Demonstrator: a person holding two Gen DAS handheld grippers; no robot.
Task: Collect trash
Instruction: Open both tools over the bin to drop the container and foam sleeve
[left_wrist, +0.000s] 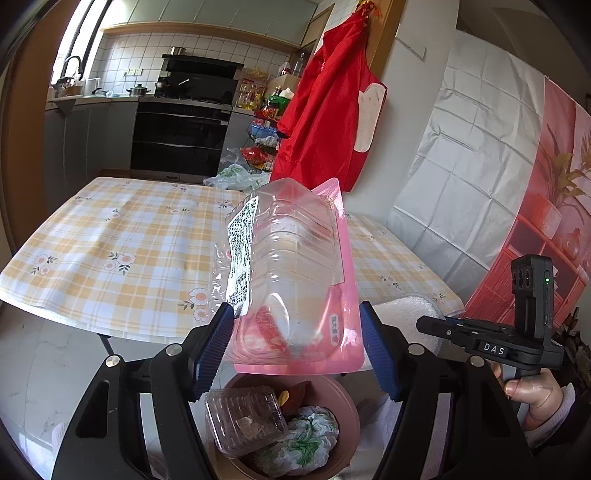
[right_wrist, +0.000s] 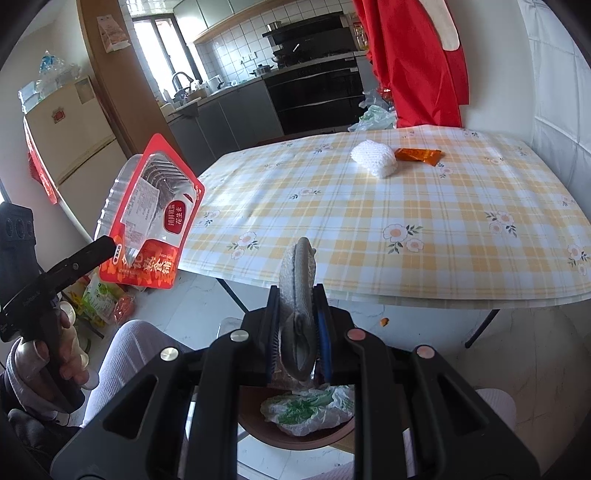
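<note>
My left gripper (left_wrist: 297, 332) is shut on a clear plastic food tray with a red printed film (left_wrist: 291, 273) and holds it above the brown trash bin (left_wrist: 343, 402). The tray also shows in the right wrist view (right_wrist: 147, 214), at the left. The bin holds a clear clamshell box (left_wrist: 243, 417) and a crumpled white and green bag (left_wrist: 306, 435). My right gripper (right_wrist: 295, 317) is shut on a grey and white padded scrap (right_wrist: 297, 295), held upright above the same bin (right_wrist: 258, 424). On the table lie a white foam net (right_wrist: 375, 158) and an orange sachet (right_wrist: 417, 155).
The table with a yellow checked cloth (right_wrist: 406, 221) stands ahead of the bin. A red apron (left_wrist: 328, 99) hangs at the wall behind it. Plastic bags (left_wrist: 232, 177) lie on the floor past the table. The kitchen counter and oven (left_wrist: 181, 133) are at the back.
</note>
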